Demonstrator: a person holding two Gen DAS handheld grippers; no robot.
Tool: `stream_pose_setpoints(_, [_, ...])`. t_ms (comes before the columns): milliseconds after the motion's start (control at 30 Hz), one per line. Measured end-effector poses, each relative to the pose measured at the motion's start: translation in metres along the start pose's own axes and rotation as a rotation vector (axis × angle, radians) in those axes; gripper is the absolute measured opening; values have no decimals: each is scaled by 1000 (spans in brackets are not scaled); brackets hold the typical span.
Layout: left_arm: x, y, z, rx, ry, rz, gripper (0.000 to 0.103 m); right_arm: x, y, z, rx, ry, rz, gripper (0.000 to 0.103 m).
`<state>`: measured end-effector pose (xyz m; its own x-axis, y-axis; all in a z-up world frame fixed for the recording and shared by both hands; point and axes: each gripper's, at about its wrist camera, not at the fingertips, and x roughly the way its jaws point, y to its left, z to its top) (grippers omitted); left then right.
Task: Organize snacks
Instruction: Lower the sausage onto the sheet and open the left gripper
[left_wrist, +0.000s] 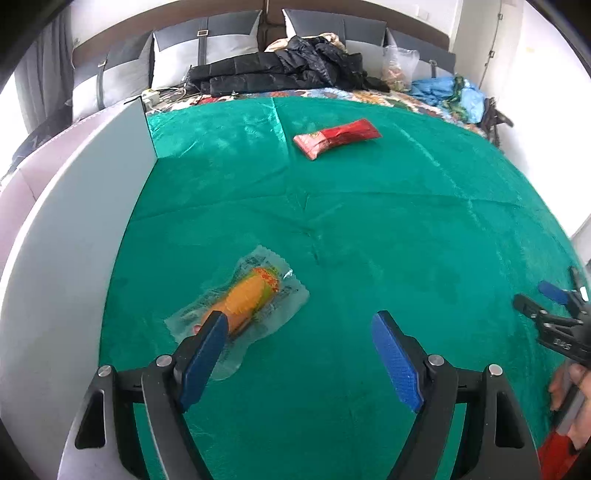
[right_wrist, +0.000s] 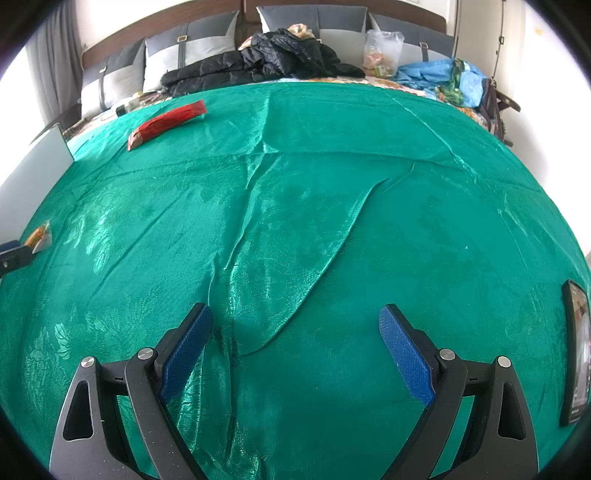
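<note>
An orange snack in a clear wrapper (left_wrist: 245, 301) lies on the green cloth (left_wrist: 369, 221), just ahead of my left gripper's left finger. My left gripper (left_wrist: 299, 323) is open and empty, low over the cloth. A red snack packet (left_wrist: 337, 137) lies farther back; it also shows in the right wrist view (right_wrist: 166, 120) at the far left. My right gripper (right_wrist: 295, 314) is open and empty over wrinkled cloth (right_wrist: 332, 221). It shows at the right edge of the left wrist view (left_wrist: 554, 314). The orange snack shows at the left edge of the right wrist view (right_wrist: 38, 236).
A grey-white box wall (left_wrist: 74, 240) stands along the left side of the cloth. A dark framed tablet (right_wrist: 574, 350) lies at the right edge. Black jackets (left_wrist: 277, 70), a plastic bag (left_wrist: 399, 66) and blue fabric (left_wrist: 447, 92) lie behind, by the headboard.
</note>
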<state>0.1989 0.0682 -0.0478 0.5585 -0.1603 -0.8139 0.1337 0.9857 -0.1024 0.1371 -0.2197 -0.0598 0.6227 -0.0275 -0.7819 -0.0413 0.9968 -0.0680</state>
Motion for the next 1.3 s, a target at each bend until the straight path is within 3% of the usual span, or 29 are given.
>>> stream_pose_setpoints(100, [-13, 7, 9, 52, -46, 30, 80, 0, 0, 0, 0, 0, 0, 94])
stream_pose_setpoints(167, [-13, 15, 21, 79, -61, 51, 87, 0, 1, 0, 0, 0, 0, 94])
stream_pose_setpoints(333, [26, 36, 44, 40, 77, -74, 91, 0, 0, 0, -1, 0, 0, 94])
stream_pose_setpoints(400, [44, 40, 42, 33, 165, -146, 91, 0, 0, 0, -1, 1, 0, 94])
stream_pose_setpoints(467, [50, 39, 35, 38, 217, -169, 89, 0, 0, 0, -1, 0, 0, 94])
stream_pose_setpoints(633, [32, 31, 15, 74, 224, -245, 89, 0, 0, 0, -1, 1, 0, 94])
stream_pose_setpoints(733, [30, 31, 11, 79, 196, -184, 89, 0, 0, 0, -1, 1, 0, 94])
stream_pose_setpoints(933, [35, 44, 20, -123, 94, -87, 91, 0, 1, 0, -1, 1, 0, 94])
stream_pose_setpoints(1033, [35, 45, 20, -159, 76, -33, 92, 0, 0, 0, -2, 1, 1, 94])
stream_pose_setpoints(1167, [38, 44, 15, -133, 71, 60, 100, 0, 1, 0, -1, 1, 1, 94])
stream_pose_setpoints(1233, [43, 37, 11, -78, 91, 148, 103, 0, 1, 0, -2, 2, 1, 94])
stream_pose_setpoints(1300, [39, 38, 4, -73, 56, 150, 103, 0, 1, 0, -2, 2, 1, 94])
